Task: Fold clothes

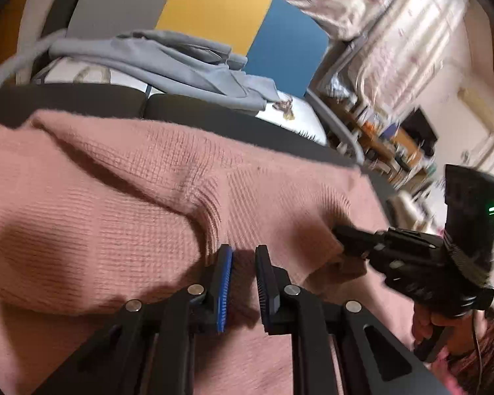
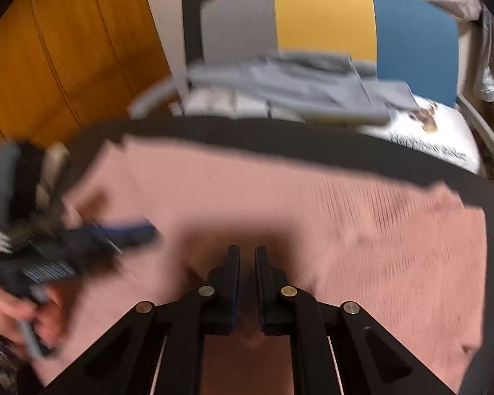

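Observation:
A pink knit sweater (image 1: 115, 197) lies spread over a dark surface (image 1: 82, 98) and fills both views (image 2: 345, 223). My left gripper (image 1: 243, 256) hovers just over the sweater, its jaws slightly apart with a narrow gap and nothing clearly between them. In the left wrist view my right gripper (image 1: 342, 235) is shut on a raised fold of the pink sweater. In the right wrist view my right gripper (image 2: 247, 253) has pink fabric in the narrow gap between its jaws. My left gripper (image 2: 141, 230) shows there blurred at the left.
A grey-blue garment (image 1: 181, 62) lies folded on a white printed cushion (image 2: 438, 138) behind the dark surface. A yellow, blue and grey panel (image 2: 326, 16) stands behind it. A wooden wall (image 2: 66, 49) is at the left. Cluttered shelves (image 1: 378, 144) are at the right.

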Available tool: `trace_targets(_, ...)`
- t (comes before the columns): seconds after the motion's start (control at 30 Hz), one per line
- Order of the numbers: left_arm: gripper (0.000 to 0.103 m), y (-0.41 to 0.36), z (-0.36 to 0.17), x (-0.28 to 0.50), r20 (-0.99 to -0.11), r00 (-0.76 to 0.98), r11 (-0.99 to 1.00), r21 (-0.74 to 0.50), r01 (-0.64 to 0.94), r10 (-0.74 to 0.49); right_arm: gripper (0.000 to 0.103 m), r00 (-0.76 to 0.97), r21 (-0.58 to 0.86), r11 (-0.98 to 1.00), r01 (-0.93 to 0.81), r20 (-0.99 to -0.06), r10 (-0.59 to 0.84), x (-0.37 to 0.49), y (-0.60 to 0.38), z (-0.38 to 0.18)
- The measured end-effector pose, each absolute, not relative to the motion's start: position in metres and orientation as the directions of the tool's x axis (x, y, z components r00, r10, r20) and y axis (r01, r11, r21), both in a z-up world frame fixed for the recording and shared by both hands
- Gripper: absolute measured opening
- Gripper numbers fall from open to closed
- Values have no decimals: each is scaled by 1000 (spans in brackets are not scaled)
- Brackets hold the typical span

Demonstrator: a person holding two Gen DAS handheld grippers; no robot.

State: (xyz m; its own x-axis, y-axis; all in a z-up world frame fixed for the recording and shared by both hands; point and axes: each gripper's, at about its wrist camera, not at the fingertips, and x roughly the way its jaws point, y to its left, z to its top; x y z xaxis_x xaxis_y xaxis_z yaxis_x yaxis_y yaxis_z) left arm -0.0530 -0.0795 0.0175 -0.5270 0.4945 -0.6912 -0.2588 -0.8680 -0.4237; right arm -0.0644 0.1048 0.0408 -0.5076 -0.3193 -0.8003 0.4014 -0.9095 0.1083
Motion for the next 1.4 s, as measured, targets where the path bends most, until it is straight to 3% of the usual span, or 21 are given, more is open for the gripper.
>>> trace_targets(0.1,13,-74,17,-48,-699,-535,-880,-377,-289,475,7,-524,124,-917,378,-788,-323,-56,110,30)
trace_targets(0.23,13,-86,32,-47,-700,-510,-865,-430,-258,499,9,-507,151,-920,361,-797,-330,-61,113,41)
trace_targets(0.33,15,-109,48,-27,-674,-530,-854,-457,-249,515,22,-541,236,-914,330,-746,-388,-37,138,69)
trace_targets(0.4,16,-121,50,-9,-687,-529,-866,-421,-270,499,49,-571,226,-915,334,-724,-387,-11,151,84)
trace_targets(0.57,16,-137,28,18,-791,-506,-935,-242,-259,344,50,-544,96,-940,326,-794,-270,16,169,71)
trace_targets(0.73,14,-152,14,9,-772,-527,-934,-268,-238,356,50,-501,71,-969,239,-845,-186,1,190,26)
trace_targets(0.9,14,-138,13,-22,-782,-541,-942,-173,-289,310,52,-514,52,-977,205,-844,-153,-27,188,21)
trace_targets(1.2,14,-143,19,-71,-769,-546,-939,-211,-273,332,53,-524,43,-982,181,-841,-134,-90,190,21)
trace_targets(1.3,14,-146,34,-60,-759,-548,-933,-234,-274,351,52,-526,107,-973,202,-827,-200,-75,201,37)
trace_targets(1.4,15,-164,50,-22,-713,-530,-888,-352,-295,459,53,-544,187,-954,235,-788,-289,-41,217,62)
